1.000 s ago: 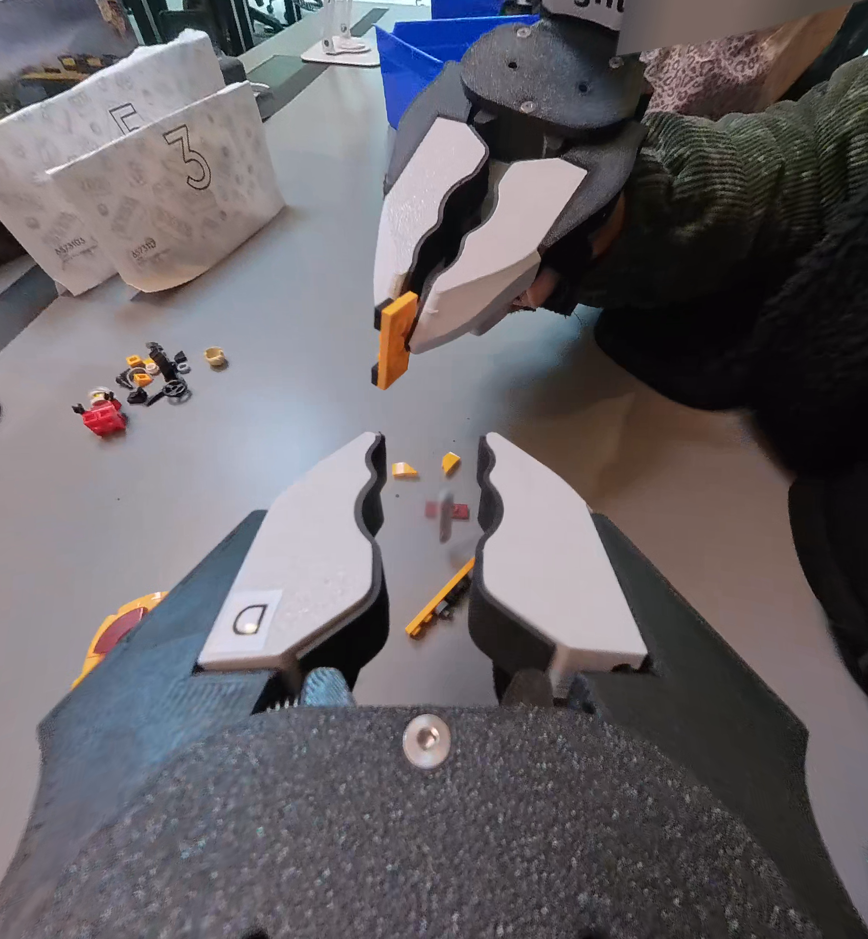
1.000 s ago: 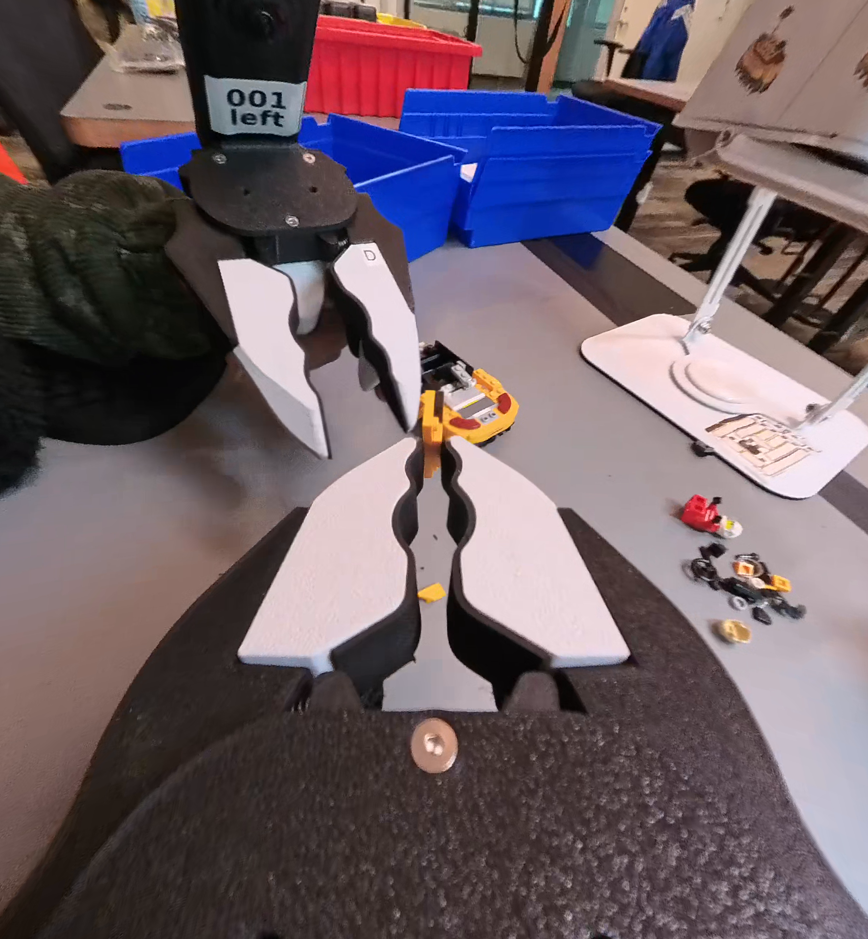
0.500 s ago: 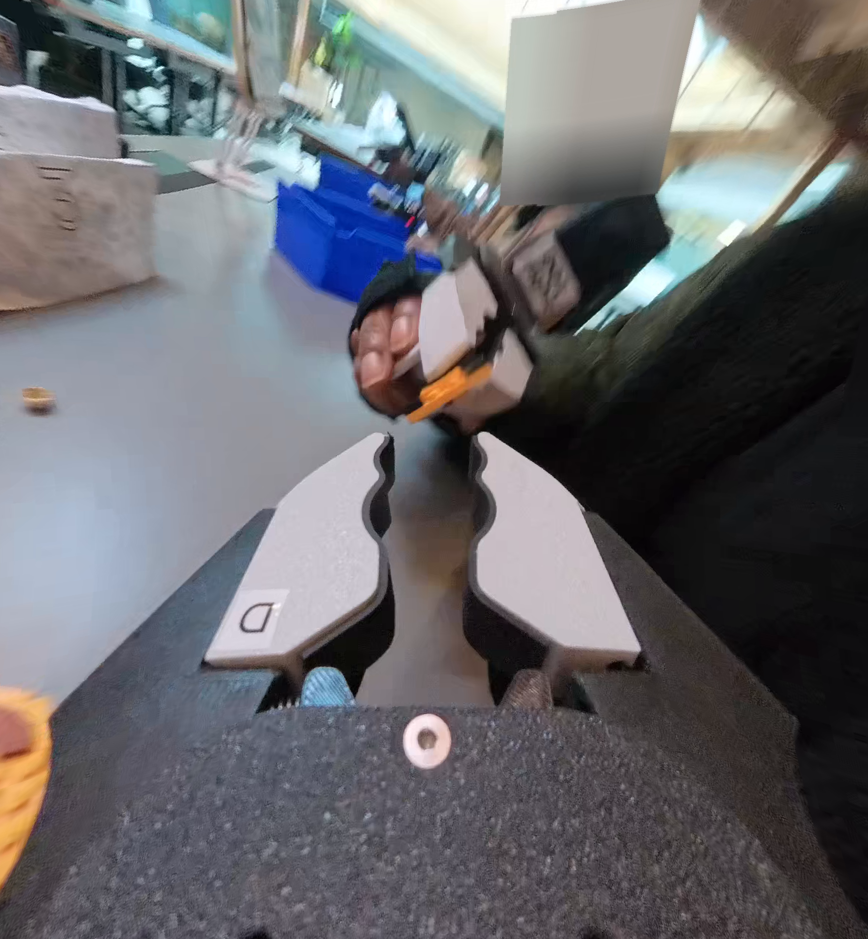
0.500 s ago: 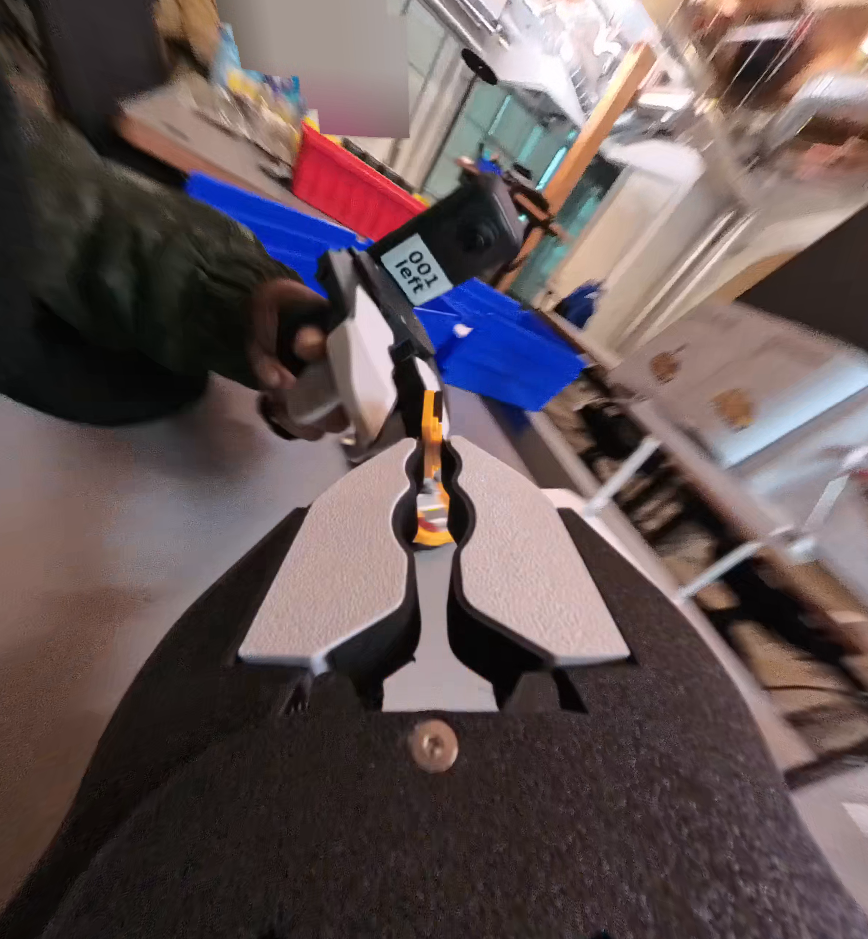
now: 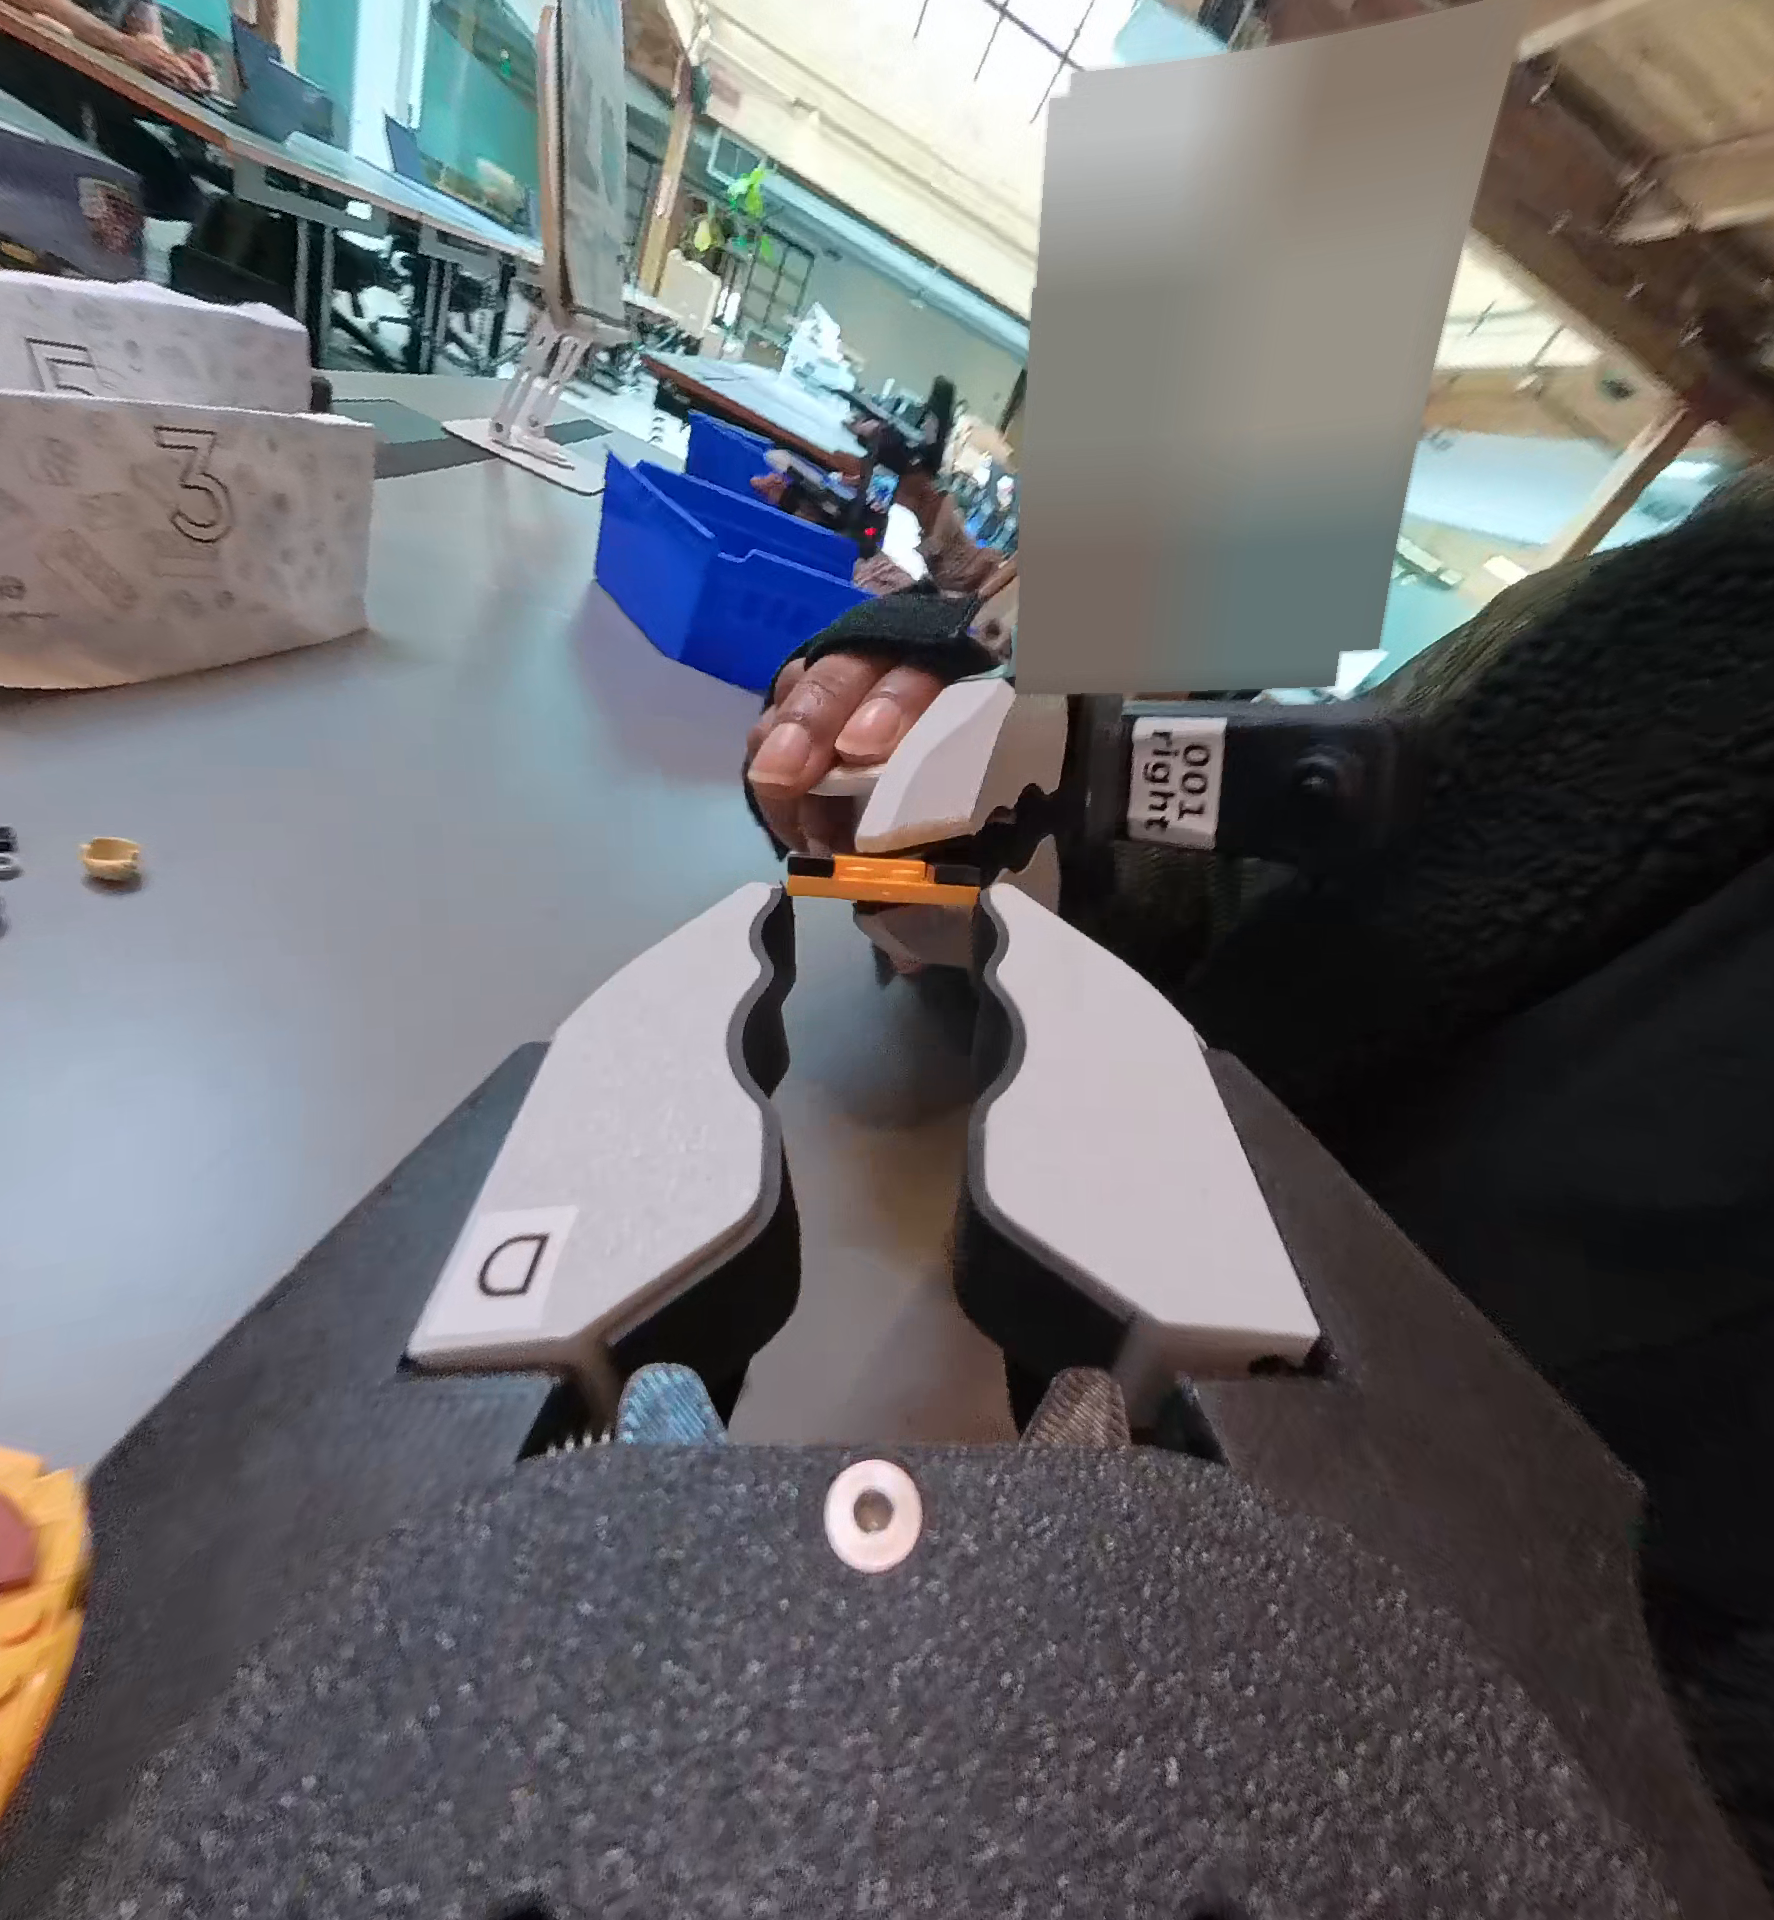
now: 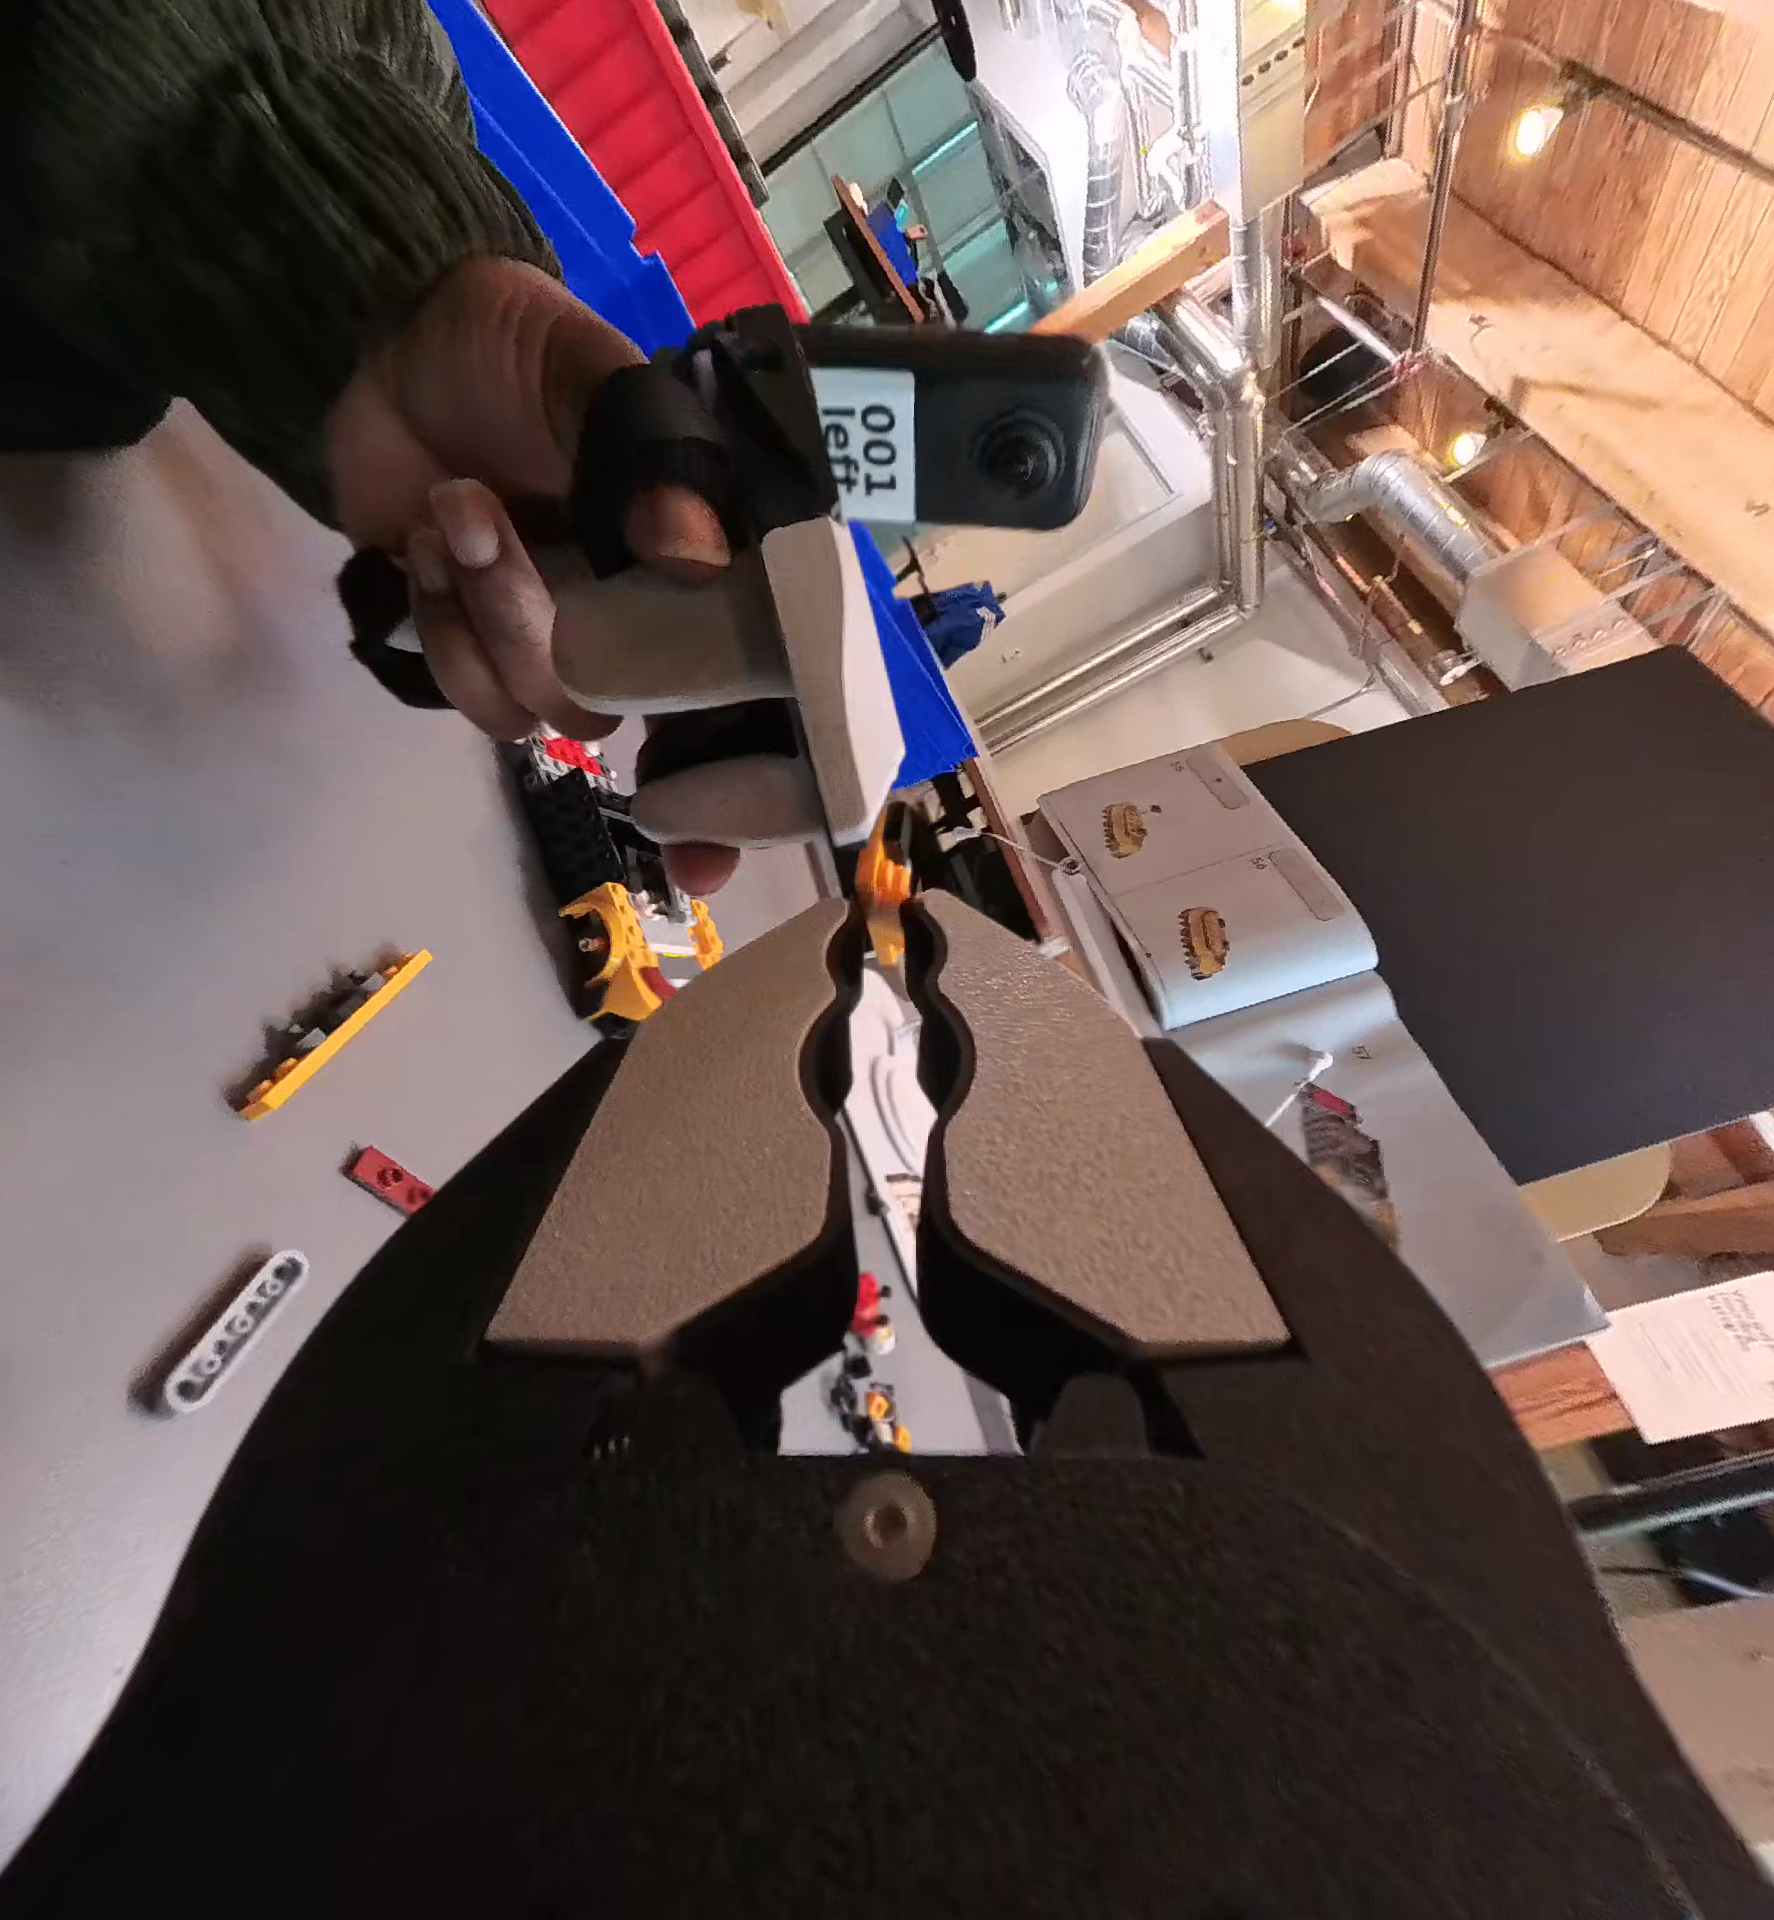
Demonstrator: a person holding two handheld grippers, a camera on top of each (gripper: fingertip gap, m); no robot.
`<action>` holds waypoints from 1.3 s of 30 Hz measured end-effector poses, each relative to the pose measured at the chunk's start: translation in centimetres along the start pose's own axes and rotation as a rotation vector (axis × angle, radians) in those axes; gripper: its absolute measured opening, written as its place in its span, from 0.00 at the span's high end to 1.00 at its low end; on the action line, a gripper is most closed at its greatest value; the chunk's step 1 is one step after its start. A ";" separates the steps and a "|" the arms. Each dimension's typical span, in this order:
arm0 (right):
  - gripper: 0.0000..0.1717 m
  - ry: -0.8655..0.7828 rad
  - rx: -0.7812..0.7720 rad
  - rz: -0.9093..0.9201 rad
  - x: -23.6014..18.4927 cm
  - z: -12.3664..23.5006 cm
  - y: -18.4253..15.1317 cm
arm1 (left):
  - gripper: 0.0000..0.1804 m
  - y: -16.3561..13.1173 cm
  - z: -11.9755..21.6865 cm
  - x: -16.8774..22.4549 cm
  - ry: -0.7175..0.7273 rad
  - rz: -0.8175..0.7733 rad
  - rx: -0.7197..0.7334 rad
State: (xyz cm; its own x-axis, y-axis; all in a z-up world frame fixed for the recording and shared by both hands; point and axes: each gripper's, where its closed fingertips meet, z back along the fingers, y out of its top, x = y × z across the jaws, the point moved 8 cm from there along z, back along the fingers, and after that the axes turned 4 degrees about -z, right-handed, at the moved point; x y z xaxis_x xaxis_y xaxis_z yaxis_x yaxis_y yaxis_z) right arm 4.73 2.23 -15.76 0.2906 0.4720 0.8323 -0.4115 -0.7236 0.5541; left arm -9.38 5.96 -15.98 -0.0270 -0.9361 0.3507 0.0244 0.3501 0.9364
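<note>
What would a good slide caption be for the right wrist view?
Right hand-held gripper pinches an orange brick piece, offering it to the left hand-held gripper above a grey table.

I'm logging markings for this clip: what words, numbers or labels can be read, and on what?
Writing not copied; its bearers:
White paper bags: one large figure each.
Left tool: lettered sticker on one finger, white label on body.
Right tool: white label on body.
Open booklet: tiny page numbers.
White sheet: too small to read.

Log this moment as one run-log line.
right gripper: shut on orange plate | left gripper: open, tips beside plate ends | table: loose bricks
</note>
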 end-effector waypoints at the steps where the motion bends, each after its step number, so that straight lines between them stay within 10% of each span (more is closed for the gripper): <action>1: 0.96 0.010 -0.003 -0.024 0.0 0.0 -0.1 | 0.82 0.0 0.1 0.0 0.023 -0.033 -0.016; 15: 0.89 0.442 -0.030 -1.438 2.8 -1.0 -4.1 | 0.82 -0.4 -0.1 0.7 0.403 -0.667 -0.281; 30: 0.93 0.540 -0.017 -1.630 1.7 -1.9 -4.1 | 0.82 -0.7 -0.7 2.0 0.502 -0.993 -0.345; 39: 0.96 0.458 -0.009 -1.478 2.1 -1.7 -4.2 | 0.86 -0.1 -0.5 1.5 0.364 -0.695 -0.207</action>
State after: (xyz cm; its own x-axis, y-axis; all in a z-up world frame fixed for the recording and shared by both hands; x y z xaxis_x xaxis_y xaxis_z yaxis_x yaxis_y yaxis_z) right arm 5.63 7.07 -16.28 0.1497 0.8493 -0.5062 -0.0113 0.5134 0.8581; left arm -8.94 4.46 -15.59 0.2217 -0.9023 -0.3696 0.3070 -0.2952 0.9048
